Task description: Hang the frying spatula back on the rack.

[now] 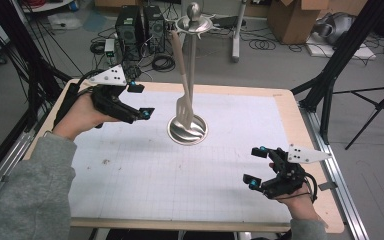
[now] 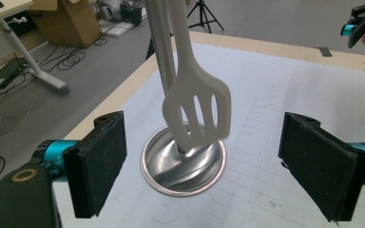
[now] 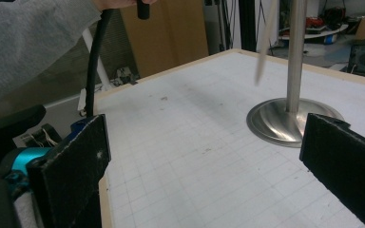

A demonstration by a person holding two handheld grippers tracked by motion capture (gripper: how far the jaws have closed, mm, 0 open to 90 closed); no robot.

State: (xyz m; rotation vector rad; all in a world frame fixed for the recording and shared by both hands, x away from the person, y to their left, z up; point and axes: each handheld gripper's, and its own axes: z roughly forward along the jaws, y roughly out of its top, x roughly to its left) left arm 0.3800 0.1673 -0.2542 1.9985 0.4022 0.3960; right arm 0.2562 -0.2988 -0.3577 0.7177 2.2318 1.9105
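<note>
1. One slotted spatula (image 1: 184, 102) hangs from the top ring of one steel stand (image 1: 189, 131) at the far middle of the worktop (image 1: 180, 175); its blade sits low, just above the stand's round base.
2. In the left gripper view the spatula (image 2: 197, 107) is cut off at the top edge, so its hook is unseen there, and the blade hides part of the stand's pole. Three slots can be counted in the blade.
3. In the right gripper view the spatula (image 3: 266, 40) is a pale blurred strip left of the pole, with its blade shape hard to make out; the stand (image 3: 292, 114) is cut off at the top.
4. Two tools are in play. The left tool (image 1: 141, 100) hovers at the far left, just left of the spatula, jaws spread wide with nothing between the pads; the spatula lies beyond them, apart.
5. The right tool (image 1: 258, 166) is at the near right, well apart from the stand, jaws wide and empty.
6. The floor clutter beyond the worktop is too small to count; one grey sleeve (image 1: 27, 195) is cut off at the near left.
</note>
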